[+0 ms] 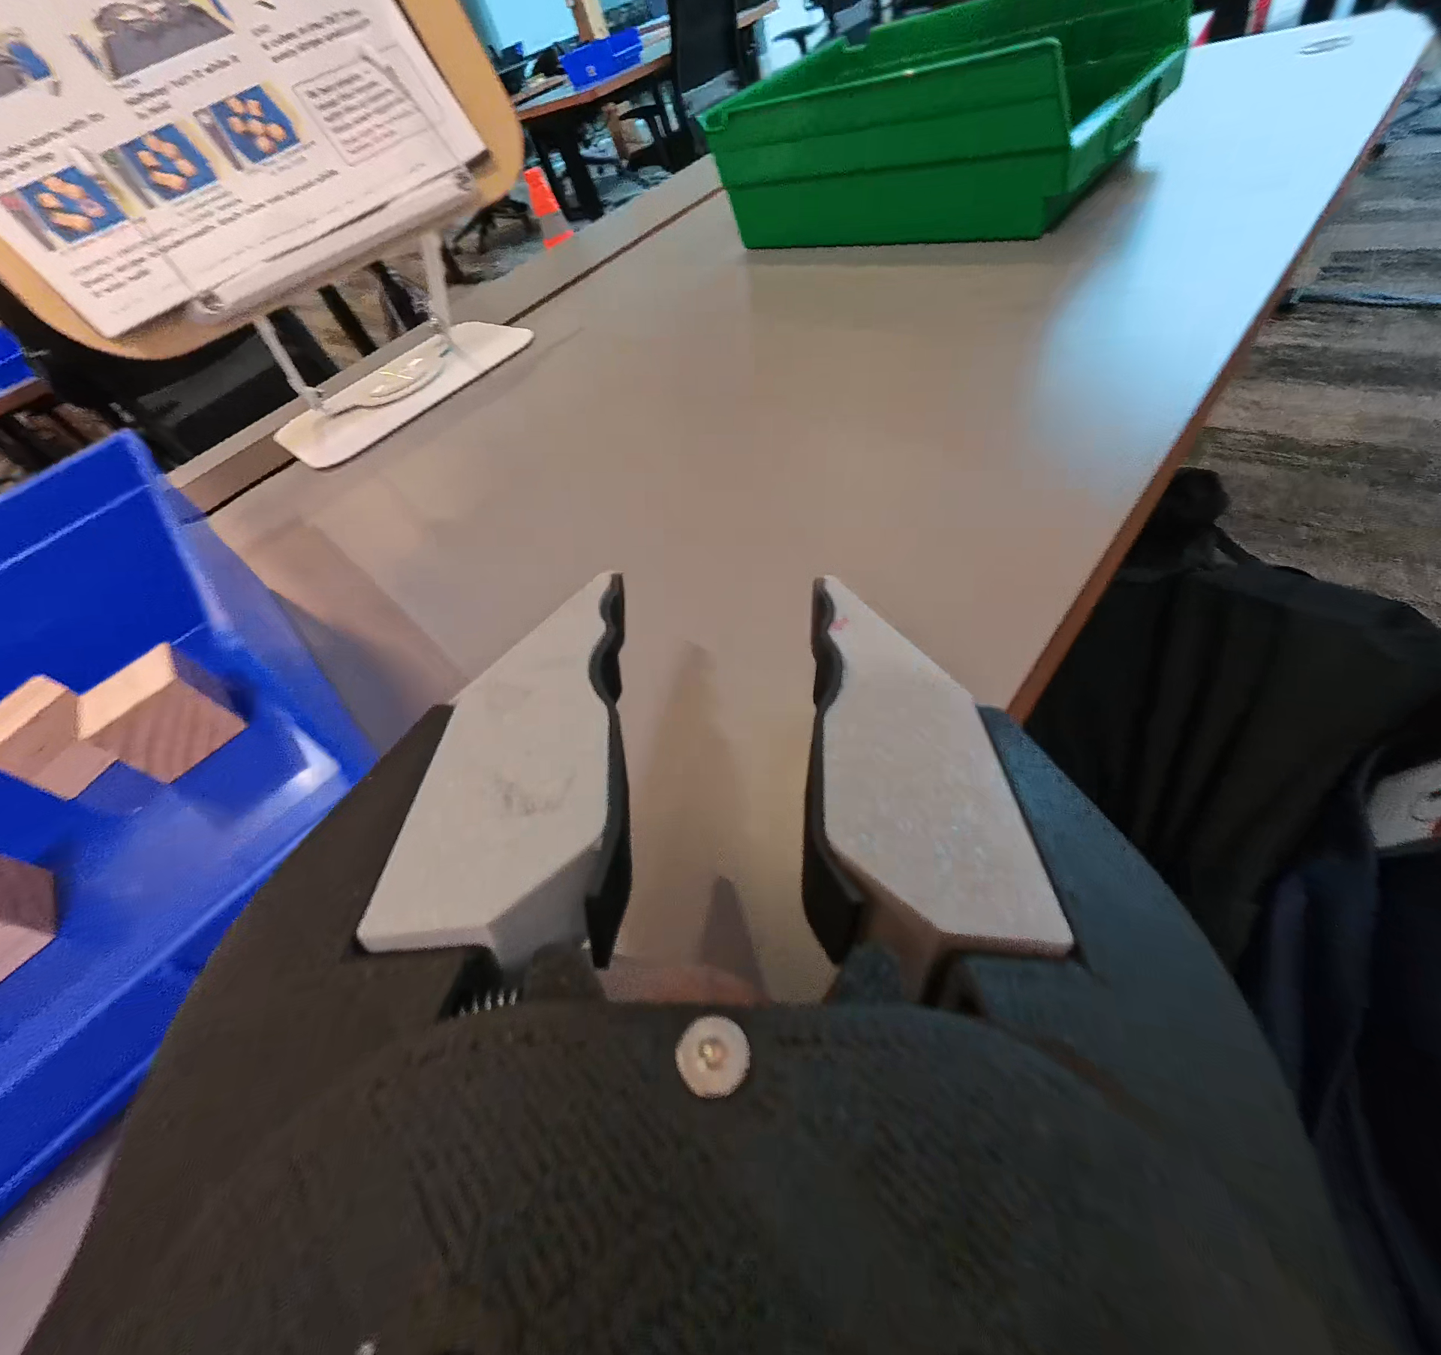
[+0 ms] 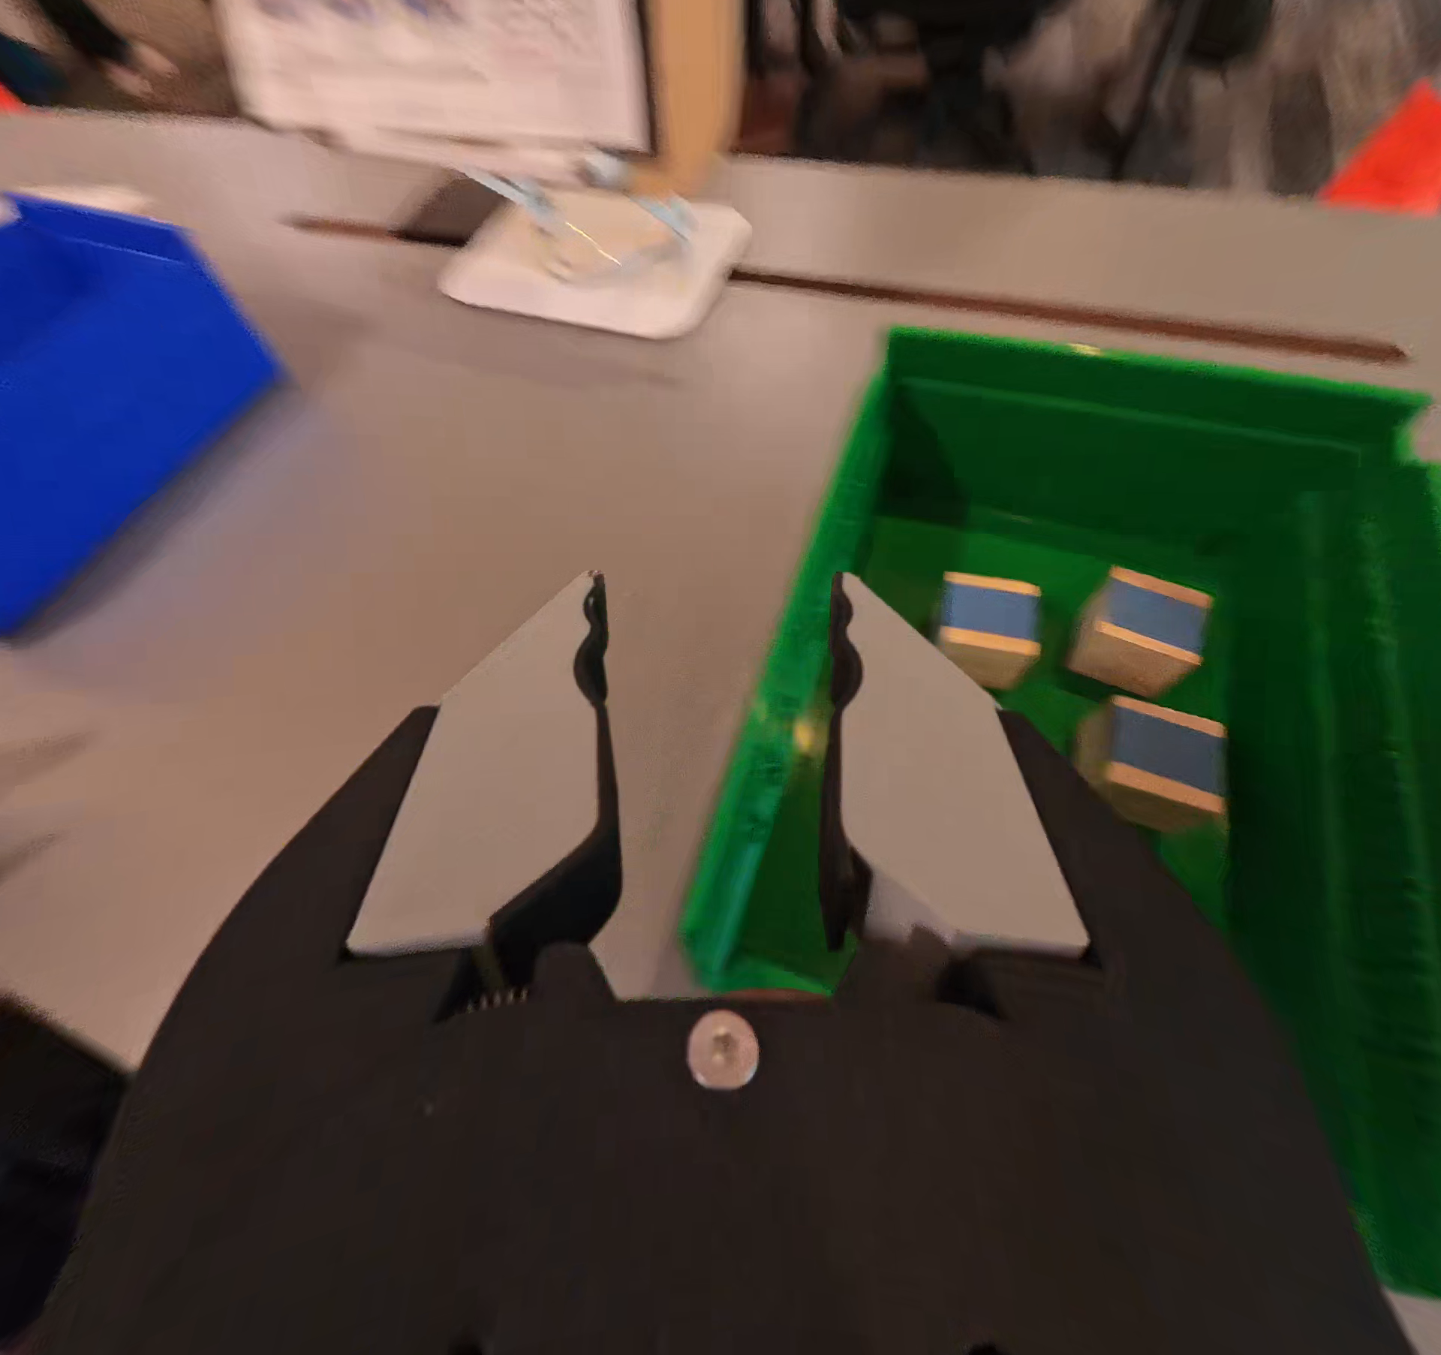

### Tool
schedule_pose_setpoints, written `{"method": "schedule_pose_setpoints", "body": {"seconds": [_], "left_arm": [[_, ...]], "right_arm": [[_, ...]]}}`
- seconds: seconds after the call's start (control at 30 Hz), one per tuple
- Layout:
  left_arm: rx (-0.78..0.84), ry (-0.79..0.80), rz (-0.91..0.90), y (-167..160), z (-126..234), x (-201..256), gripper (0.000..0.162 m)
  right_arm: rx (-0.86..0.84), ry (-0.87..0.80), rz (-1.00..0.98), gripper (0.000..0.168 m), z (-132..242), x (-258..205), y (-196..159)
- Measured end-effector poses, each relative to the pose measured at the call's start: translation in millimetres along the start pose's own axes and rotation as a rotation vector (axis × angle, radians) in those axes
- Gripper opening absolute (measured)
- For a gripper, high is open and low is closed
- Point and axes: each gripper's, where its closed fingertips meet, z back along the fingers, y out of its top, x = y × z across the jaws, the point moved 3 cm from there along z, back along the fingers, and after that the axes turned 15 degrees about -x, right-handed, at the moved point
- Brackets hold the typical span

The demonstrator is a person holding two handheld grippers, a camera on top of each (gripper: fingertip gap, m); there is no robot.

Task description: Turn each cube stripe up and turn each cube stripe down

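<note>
Grey table [image 1: 780,421] keeps both bins within your reach: your left gripper [image 1: 717,616] and right gripper [image 2: 717,600] gape empty, cubes [image 2: 990,631] waiting stripe-up inside the green bin [image 2: 780,771], others [image 1: 156,709] in the blue bin [image 1: 117,538].

Left gripper [image 1: 717,592] and right gripper [image 2: 716,588] both hover level, jaws parted and holding nothing

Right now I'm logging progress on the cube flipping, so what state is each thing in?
Left claw: open, empty, over the table.
Right claw: open, empty, by the green bin's near wall.
Green bin: upright, holds three cubes in view.
Three striped cubes: blue stripe up.
Blue bin: upright, holds wooden cubes, no stripe visible.
Instruction sheet: propped on its stand.
</note>
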Motion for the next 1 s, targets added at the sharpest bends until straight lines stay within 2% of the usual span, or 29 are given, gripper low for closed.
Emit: {"method": "schedule_pose_setpoints", "body": {"seconds": [0.07, 0.17, 0.27, 0.37, 0.5, 0.73, 0.9, 0.97, 1.0], "left_arm": [[-0.016, 0.055, 0.023, 5.8, 6.6, -15.0, 0.046], [-0.056, 0.173, 0.102, 18.5, 20.7, -57.4, 0.046], [-0.127, 0.216, 0.199, 28.1, 29.3, -110.0, 0.050], [-0.247, 0.273, 0.286, 23.1, 25.5, -170.1, 0.051], [-0.463, 0.224, 0.417, -1.7, -3.8, -223.2, 0.058], [-0.882, 0.349, 0.492, -84.8, -29.9, -280.8, 0.062], [-0.968, 0.329, 0.516, -110.8, -41.9, -280.9, 0.065], [-0.953, 0.353, 0.508, -112.6, -42.0, -286.3, 0.044], [-0.937, 0.342, 0.520, -112.1, -42.0, -287.3, 0.044]], "right_arm": [[0.088, 0.079, 0.060, 0.054, 25.8, -41.7, -8.8], [0.148, 0.159, 0.149, 0.052, 45.5, -89.2, -24.4], [0.129, 0.228, 0.213, 0.052, 48.4, -117.8, -35.0], [0.097, 0.222, 0.273, 0.053, 47.3, -128.4, -41.9], [0.093, 0.243, 0.272, 0.052, 46.5, -129.7, -45.0], [0.092, 0.240, 0.269, 0.052, 45.3, -126.2, -45.9], [0.088, 0.234, 0.293, 0.052, 42.3, -129.6, -44.5], [0.088, 0.234, 0.296, 0.052, 41.5, -130.2, -44.6], [0.087, 0.236, 0.296, 0.052, 41.3, -130.6, -45.0]]}}
